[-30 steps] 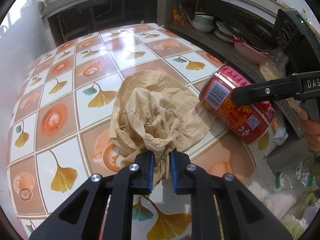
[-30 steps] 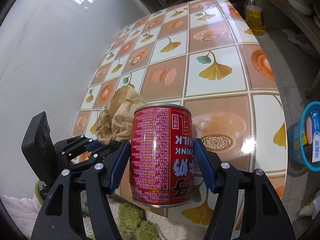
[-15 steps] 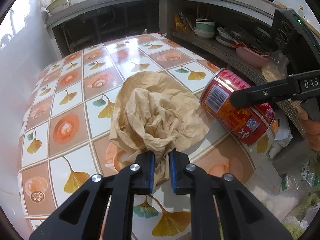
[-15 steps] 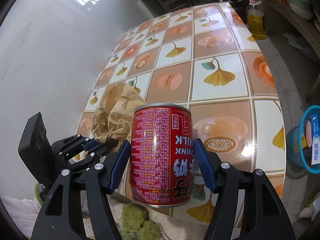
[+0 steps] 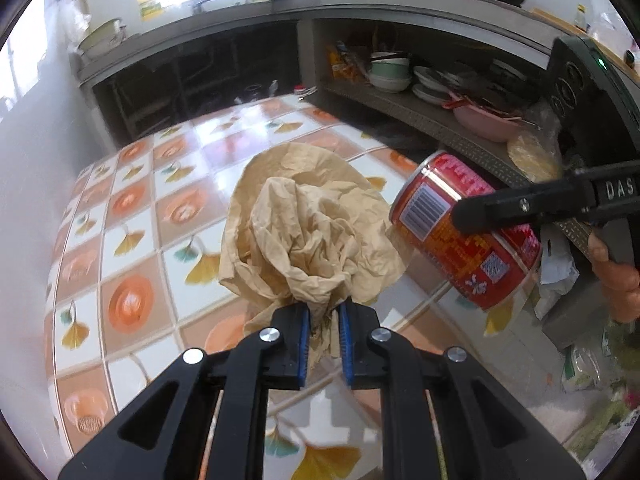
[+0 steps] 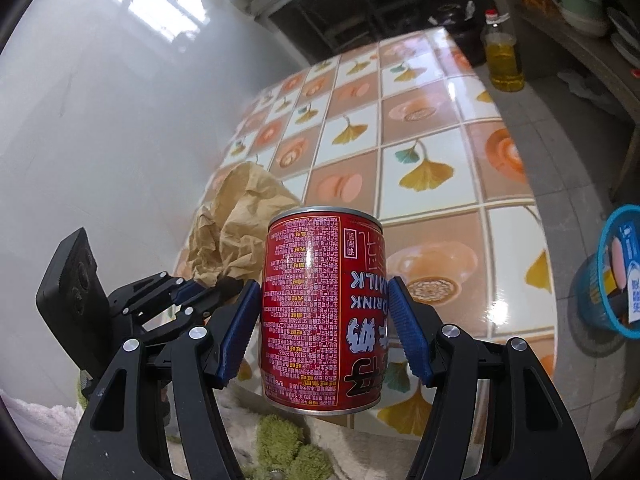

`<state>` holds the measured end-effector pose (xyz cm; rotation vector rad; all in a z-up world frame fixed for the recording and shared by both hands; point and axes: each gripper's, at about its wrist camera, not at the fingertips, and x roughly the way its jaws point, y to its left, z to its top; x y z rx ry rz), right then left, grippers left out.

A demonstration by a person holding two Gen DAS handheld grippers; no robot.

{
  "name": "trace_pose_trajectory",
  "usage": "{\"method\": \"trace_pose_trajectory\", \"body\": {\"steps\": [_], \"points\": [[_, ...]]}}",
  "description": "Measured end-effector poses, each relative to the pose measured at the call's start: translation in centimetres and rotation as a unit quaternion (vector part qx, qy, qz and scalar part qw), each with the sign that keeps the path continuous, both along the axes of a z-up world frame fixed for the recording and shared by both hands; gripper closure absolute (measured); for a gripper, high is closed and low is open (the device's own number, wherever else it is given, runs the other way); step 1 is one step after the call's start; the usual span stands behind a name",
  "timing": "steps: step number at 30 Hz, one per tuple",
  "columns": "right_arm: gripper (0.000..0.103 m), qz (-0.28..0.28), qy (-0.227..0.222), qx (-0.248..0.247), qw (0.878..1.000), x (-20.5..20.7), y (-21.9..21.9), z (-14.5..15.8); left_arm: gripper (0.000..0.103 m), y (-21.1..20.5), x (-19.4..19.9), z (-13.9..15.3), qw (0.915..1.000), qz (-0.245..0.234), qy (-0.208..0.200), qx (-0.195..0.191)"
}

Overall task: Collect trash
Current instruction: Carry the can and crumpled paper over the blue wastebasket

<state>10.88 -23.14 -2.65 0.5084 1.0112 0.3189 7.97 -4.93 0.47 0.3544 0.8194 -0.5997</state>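
My left gripper point(image 5: 323, 344) is shut on the lower edge of a crumpled brown paper bag point(image 5: 308, 224), which hangs lifted above the tiled table point(image 5: 132, 264). My right gripper point(image 6: 323, 316) is shut on a red drink can point(image 6: 320, 308), held off the table near its front edge. In the left wrist view the red can point(image 5: 464, 232) floats to the right of the bag, clamped by the right gripper's black finger point(image 5: 520, 208). In the right wrist view the paper bag point(image 6: 236, 224) and the left gripper point(image 6: 192, 292) sit left of the can.
A blue basket point(image 6: 616, 276) with packets stands on the floor at the right. A bottle of yellow oil point(image 6: 502, 58) stands beyond the table's far corner. Shelves with bowls and plates point(image 5: 400, 76) run along the back. A white wall point(image 6: 100, 120) borders the table's left.
Both grippers have risen with their loads: the paper bag and the can now hang higher above the table, and more of the shelves and counter shows behind.
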Motion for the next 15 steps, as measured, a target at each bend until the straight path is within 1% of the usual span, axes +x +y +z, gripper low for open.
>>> {"method": "trace_pose_trajectory", "body": {"steps": [4,6,8,11,12,13,15], "points": [[0.042,-0.049,-0.014,0.007,0.999,-1.8,-3.6,0.4,0.091,-3.6,0.7,1.3,0.999,-0.044,-0.008,-0.002],[0.042,-0.088,-0.021,0.006,0.996,-3.3,-6.6,0.9,0.091,-5.7,1.0,1.8,0.9977,-0.068,-0.004,-0.009],[0.042,-0.135,-0.028,0.001,0.99,-5.0,-9.8,1.3,0.091,-8.4,1.6,2.2,0.9953,-0.095,0.006,-0.019],[0.042,-0.216,-0.032,-0.015,0.976,-7.9,-15.0,1.6,0.091,-13.3,2.5,2.4,0.9884,-0.142,0.036,-0.041],[0.042,-0.246,-0.03,-0.022,0.968,-9.1,-16.9,1.5,0.091,-14.8,2.9,2.4,0.9857,-0.154,0.05,-0.046],[0.042,-0.265,-0.028,-0.027,0.963,-10.0,-18.1,1.4,0.091,-16.8,3.3,2.3,0.9818,-0.169,0.071,-0.05],[0.042,-0.318,-0.018,-0.042,0.947,-12.2,-21.1,0.7,0.091,-20.5,4.0,1.6,0.9735,-0.193,0.111,-0.052]]}}
